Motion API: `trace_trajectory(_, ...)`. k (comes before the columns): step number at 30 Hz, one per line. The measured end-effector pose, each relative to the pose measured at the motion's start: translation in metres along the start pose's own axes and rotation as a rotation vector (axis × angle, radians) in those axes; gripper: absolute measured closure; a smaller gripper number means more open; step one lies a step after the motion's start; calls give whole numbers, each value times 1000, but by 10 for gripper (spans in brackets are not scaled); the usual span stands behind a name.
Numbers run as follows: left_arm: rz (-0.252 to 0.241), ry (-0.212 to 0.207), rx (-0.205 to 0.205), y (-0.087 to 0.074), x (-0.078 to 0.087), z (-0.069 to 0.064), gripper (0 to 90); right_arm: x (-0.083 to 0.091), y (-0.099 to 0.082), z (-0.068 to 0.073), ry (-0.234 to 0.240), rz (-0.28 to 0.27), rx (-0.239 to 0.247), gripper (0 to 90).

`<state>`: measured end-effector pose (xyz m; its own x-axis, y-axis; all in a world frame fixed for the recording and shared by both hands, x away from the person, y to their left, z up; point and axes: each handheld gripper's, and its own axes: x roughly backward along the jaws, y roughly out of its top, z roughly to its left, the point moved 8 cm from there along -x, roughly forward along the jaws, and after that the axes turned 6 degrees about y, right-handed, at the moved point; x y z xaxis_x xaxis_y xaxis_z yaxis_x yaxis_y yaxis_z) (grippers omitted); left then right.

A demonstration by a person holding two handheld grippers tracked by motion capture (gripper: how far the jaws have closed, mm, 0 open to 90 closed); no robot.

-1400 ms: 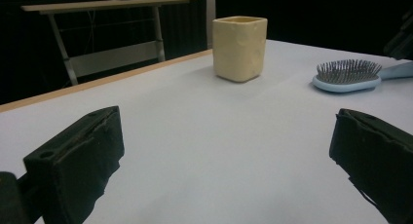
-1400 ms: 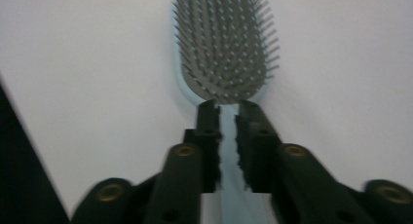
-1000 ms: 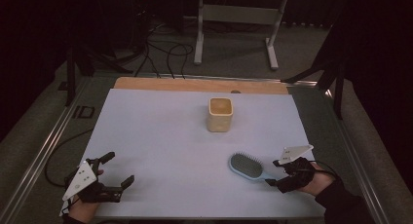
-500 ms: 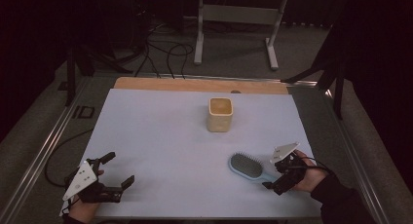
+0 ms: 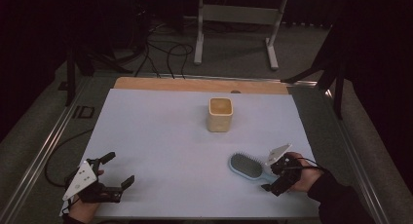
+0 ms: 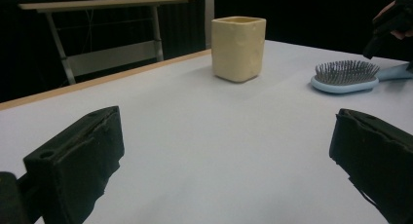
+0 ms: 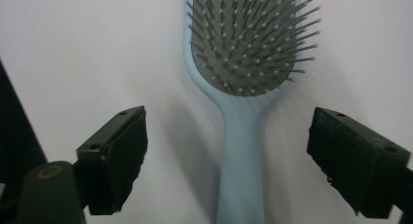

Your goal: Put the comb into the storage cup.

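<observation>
A light blue hairbrush (image 5: 248,166) with grey bristles lies bristles-up on the white table, near the front right. Its handle points toward my right gripper (image 5: 272,178), which is open and tilted down over the handle. In the right gripper view the handle (image 7: 242,151) runs up between the two wide-apart jaws, touching neither. A cream square cup (image 5: 220,114) stands upright at the table's middle, farther back. My left gripper (image 5: 118,169) rests open at the front left with nothing between its jaws. It faces the cup (image 6: 238,48) and the brush (image 6: 346,77).
A wooden strip (image 5: 199,84) borders the table's far edge. Beyond it, cables (image 5: 160,51) lie on the floor beside a white metal stand (image 5: 238,14). A metal rail (image 5: 44,151) runs along the table's left side.
My right gripper has moved left and toward the front edge, tipping down over the brush handle. The left gripper, brush and cup have stayed put.
</observation>
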<state>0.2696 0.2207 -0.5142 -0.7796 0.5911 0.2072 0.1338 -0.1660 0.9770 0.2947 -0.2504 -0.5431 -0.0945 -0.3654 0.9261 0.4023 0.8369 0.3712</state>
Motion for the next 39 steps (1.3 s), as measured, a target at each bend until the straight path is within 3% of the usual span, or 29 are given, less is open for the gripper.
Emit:
trace_trajectory(9, -1, -1, 0, 0, 0, 0, 0, -8, -2, -5, -10, 51, 44, 262)
trace_trajectory(17, -2, 1, -1, 0, 0, 0, 0, -16, -1, -7, -21, 92, 46, 342)
trace_trajectory(22, -2, 0, -1, 0, 0, 0, 0, -18, -1, -10, -29, 132, 38, 469)
trace_trajectory(29, -3, 0, -1, 0, 0, 0, 0, -18, 1, -11, -53, 164, 33, 578)
trace_trajectory(39, -3, -1, -1, 0, 0, 0, 0, -22, 1, -11, -65, 202, 35, 650)
